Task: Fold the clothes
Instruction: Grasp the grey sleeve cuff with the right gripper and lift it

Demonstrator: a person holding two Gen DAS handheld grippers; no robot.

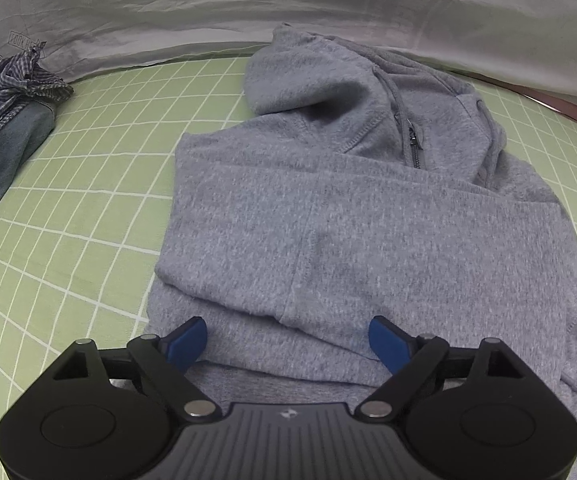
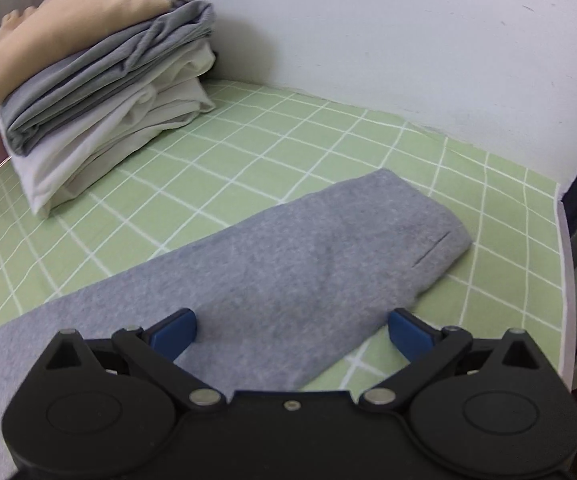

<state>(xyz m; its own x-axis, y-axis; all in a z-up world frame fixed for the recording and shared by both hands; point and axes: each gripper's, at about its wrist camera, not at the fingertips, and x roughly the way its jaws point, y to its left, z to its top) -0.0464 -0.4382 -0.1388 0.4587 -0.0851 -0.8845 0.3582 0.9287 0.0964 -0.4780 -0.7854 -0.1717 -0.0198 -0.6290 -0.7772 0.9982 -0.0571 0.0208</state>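
A grey zip hoodie (image 1: 348,216) lies flat on the green checked sheet (image 1: 88,208), hood toward the far side, one sleeve folded across its body. My left gripper (image 1: 288,340) is open and empty just above the hoodie's near part. In the right wrist view the hoodie's other sleeve (image 2: 288,264) stretches out across the sheet, cuff to the right. My right gripper (image 2: 292,332) is open and empty, its blue fingertips (image 2: 174,332) straddling the sleeve close above it.
A stack of folded clothes (image 2: 88,92), tan on top, stands at the far left by the white wall (image 2: 408,40). A crumpled checked shirt and dark garment (image 1: 8,120) lie at the left. A white quilt (image 1: 248,12) runs along the back. The bed's edge (image 2: 564,280) is at the right.
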